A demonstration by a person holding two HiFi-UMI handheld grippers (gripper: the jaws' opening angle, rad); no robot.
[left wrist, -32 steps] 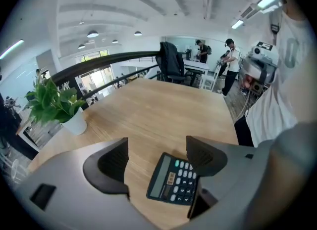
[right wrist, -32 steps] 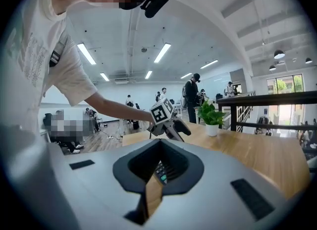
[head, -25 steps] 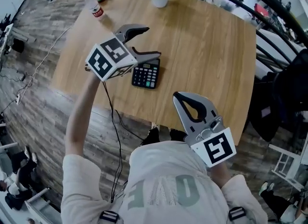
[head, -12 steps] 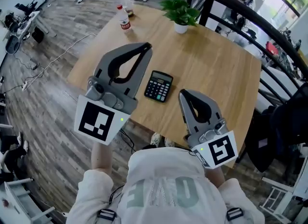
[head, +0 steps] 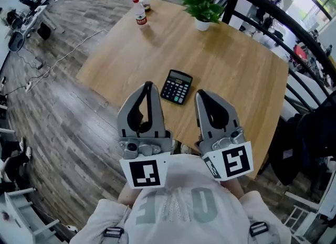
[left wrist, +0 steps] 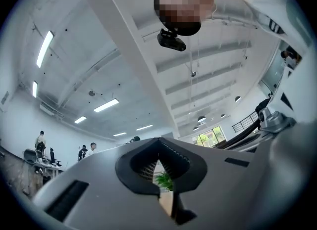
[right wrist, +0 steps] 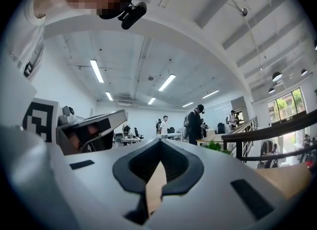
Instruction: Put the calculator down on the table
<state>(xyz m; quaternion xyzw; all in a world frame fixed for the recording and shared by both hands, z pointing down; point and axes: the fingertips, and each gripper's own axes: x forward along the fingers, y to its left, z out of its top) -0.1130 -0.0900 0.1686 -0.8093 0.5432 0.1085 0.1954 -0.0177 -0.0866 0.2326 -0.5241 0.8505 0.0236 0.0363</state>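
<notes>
Calculator [head: 176, 86] at rest on the wooden counter [head: 236, 64], lying flat with its keys up, near the edge closest to the person and touched by neither gripper. The left gripper [head: 148, 87] is held close in front of the person's chest. Its jaws are pressed together with nothing between them and have just been closing. Its tips point toward the calculator from beside the counter's near edge, apart from it. The right gripper [head: 203, 97] sits beside the left, jaws likewise brought together and empty, with its tips over the near edge just to the right of the calculator and clear of it. In both gripper views only the room and a sliver of counter show past the closed tips. A potted plant [head: 202, 8] and a bottle [head: 139, 13] stand at the far side, well apart from the calculator. Judged from this arrangement, the put-down looks complete: the calculator is released and lies steady, and no step of the task appears left.
</notes>
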